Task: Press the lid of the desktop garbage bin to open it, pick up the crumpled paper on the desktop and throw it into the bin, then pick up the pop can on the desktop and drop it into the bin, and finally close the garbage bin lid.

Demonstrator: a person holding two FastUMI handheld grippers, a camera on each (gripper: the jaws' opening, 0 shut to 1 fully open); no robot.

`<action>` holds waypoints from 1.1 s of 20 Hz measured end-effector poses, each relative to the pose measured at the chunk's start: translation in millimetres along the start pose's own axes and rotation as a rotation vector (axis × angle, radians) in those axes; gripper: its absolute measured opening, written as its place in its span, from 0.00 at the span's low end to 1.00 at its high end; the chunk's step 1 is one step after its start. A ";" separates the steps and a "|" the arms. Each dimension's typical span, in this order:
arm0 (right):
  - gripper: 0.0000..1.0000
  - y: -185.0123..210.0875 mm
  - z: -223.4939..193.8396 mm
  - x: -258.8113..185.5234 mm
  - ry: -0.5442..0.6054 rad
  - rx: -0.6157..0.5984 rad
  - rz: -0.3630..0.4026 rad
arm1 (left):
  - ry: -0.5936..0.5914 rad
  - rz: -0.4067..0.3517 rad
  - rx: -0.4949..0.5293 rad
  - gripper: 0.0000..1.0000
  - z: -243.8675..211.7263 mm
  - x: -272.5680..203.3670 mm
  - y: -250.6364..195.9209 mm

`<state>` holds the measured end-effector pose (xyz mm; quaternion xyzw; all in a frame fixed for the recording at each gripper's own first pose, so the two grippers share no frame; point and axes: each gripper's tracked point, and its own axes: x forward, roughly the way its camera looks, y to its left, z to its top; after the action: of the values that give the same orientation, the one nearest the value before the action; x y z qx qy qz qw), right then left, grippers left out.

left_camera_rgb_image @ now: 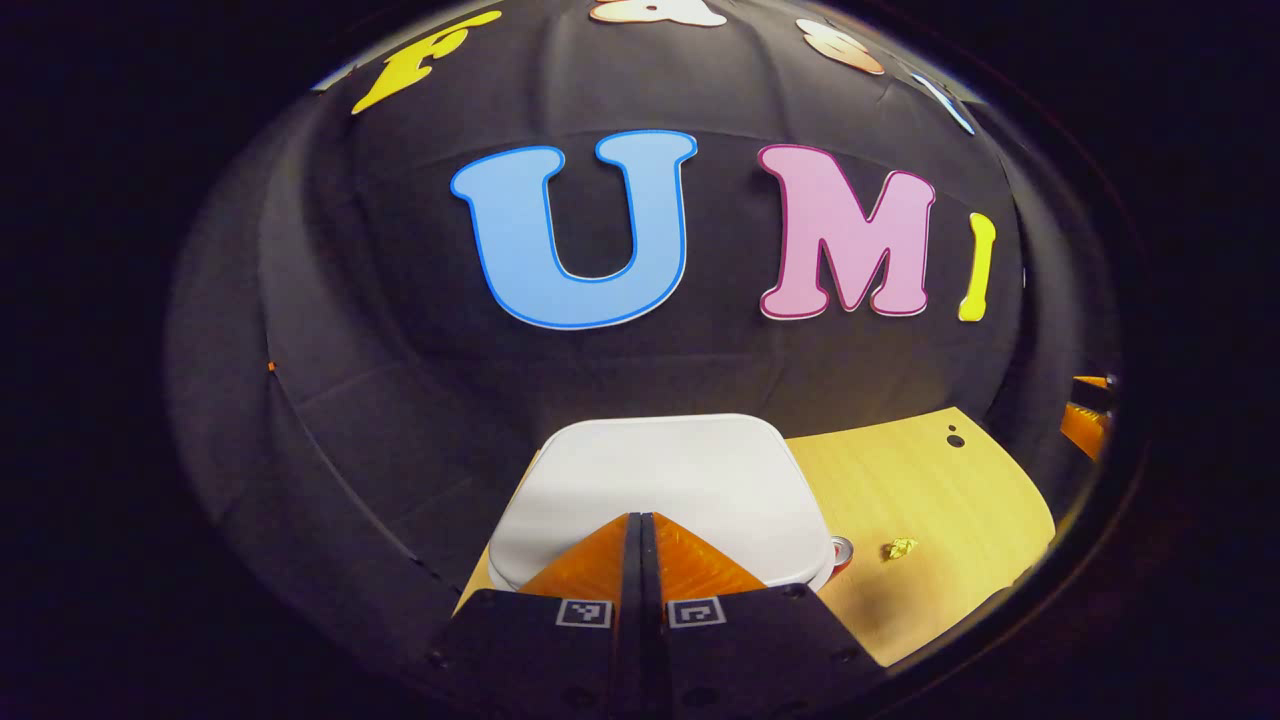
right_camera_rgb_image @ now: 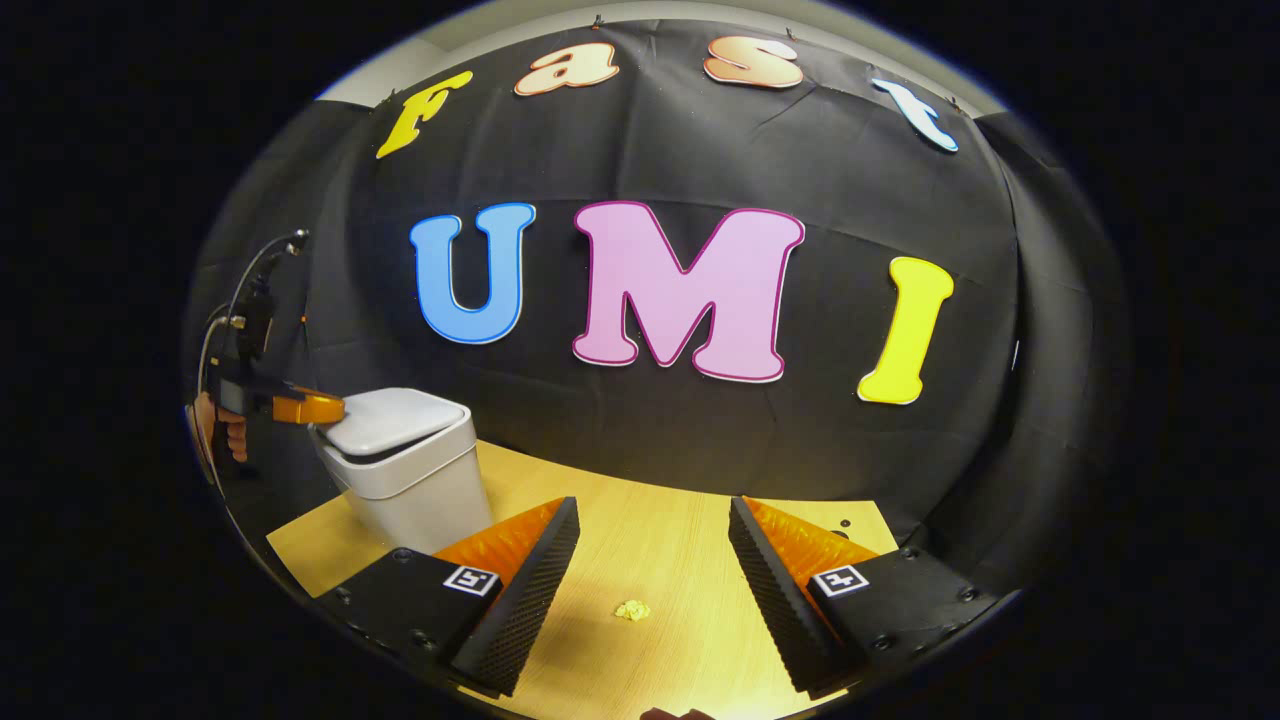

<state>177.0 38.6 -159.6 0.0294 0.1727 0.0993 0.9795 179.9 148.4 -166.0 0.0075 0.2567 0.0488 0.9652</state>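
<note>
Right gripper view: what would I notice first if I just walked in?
Probably the white bin at the left end of the wooden table, with the left gripper, shut, at the edge of its lid. Next, the tiny yellow paper ball on the table, right between the right gripper's wide-open fingers. In the left gripper view, a can peeks out beside the bin.
</note>
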 end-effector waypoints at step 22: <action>0.98 31.7 -137.6 81.8 0.416 -0.013 0.151 | -0.366 0.173 -0.014 0.92 79.5 -144.6 27.0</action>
<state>199.2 89.5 -313.1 0.0150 0.3679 0.1774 0.9127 92.1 161.9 -24.4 0.0314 0.0751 0.1312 0.9880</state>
